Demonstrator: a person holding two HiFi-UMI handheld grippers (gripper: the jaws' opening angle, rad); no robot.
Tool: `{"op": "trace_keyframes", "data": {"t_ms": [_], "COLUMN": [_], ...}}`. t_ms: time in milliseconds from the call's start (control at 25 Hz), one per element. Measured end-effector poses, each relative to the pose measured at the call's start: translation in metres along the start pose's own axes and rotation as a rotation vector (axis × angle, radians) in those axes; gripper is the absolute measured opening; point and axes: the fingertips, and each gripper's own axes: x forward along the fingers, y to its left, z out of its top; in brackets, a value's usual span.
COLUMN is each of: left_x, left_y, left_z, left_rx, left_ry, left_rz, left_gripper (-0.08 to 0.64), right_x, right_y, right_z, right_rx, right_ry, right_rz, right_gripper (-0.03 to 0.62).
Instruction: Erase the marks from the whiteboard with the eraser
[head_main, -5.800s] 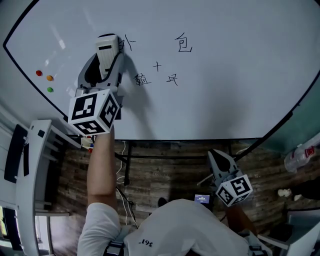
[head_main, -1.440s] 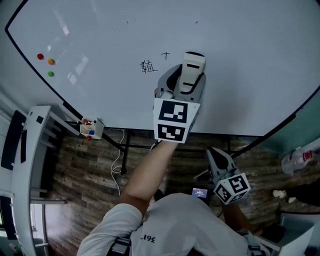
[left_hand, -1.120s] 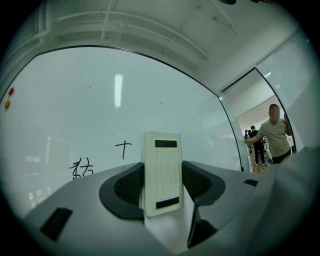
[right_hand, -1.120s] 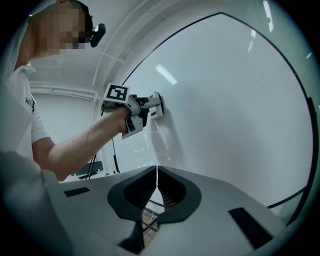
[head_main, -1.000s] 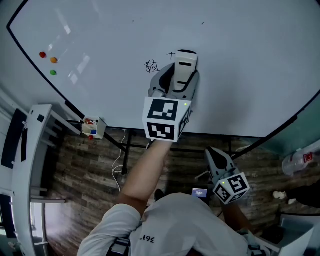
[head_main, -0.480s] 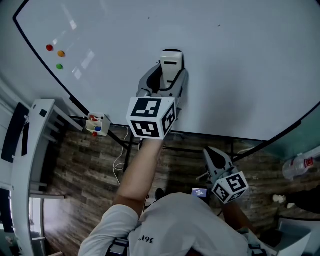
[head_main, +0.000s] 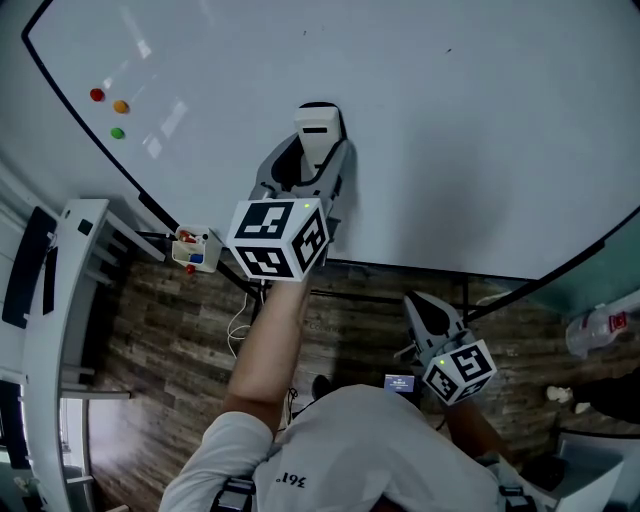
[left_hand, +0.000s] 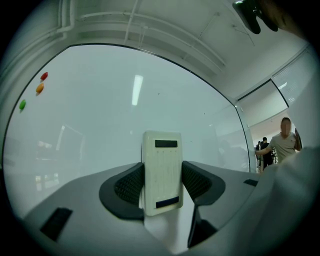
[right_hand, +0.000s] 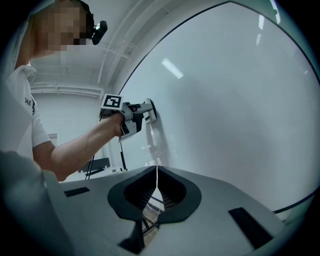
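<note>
Head view shows the right gripper (head_main: 420, 305) closest, below the bottom edge of the whiteboard (head_main: 480, 130), with its jaws pressed together and nothing between them. Farther up, the left gripper (head_main: 312, 160) squeezes the white eraser (head_main: 316, 128) from both sides, and the eraser rests against the whiteboard near its middle. Farthest off, three small coloured magnets (head_main: 121, 106) sit near the top left edge of the whiteboard.

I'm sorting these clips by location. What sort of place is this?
Probably an office or meeting room. A large white whiteboard fills most of the view, with round coloured magnets stuck on it. Dark wood-plank flooring lies below, and people standing show in the background.
</note>
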Motion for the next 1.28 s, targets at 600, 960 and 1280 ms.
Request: {"op": "trace_keyframes", "data": {"t_ms": [600, 960, 1280], "left_x": [-0.023, -0.042, -0.055], "left_y": [0.053, 0.086, 0.087], "left_z": [-0.008, -0.007, 0.040], "left_rx": [0.007, -0.020, -0.024], "left_ry": [0.018, 0.026, -0.044], "left_rz": [0.105, 0.171, 0.129], "left_gripper": [0.245, 0.245, 0.245], "right_x": [0.005, 0.000, -0.010], "right_y": [0.004, 0.005, 0.006], "right_z": [0.001, 0.003, 0.005], "right_rx": [-0.009, -0.011, -0.010], "right_ry": [0.008, 0.000, -0.014], "right_rz": [0.008, 0.010, 0.010], "right_gripper": [0.026, 0.026, 0.026]}}
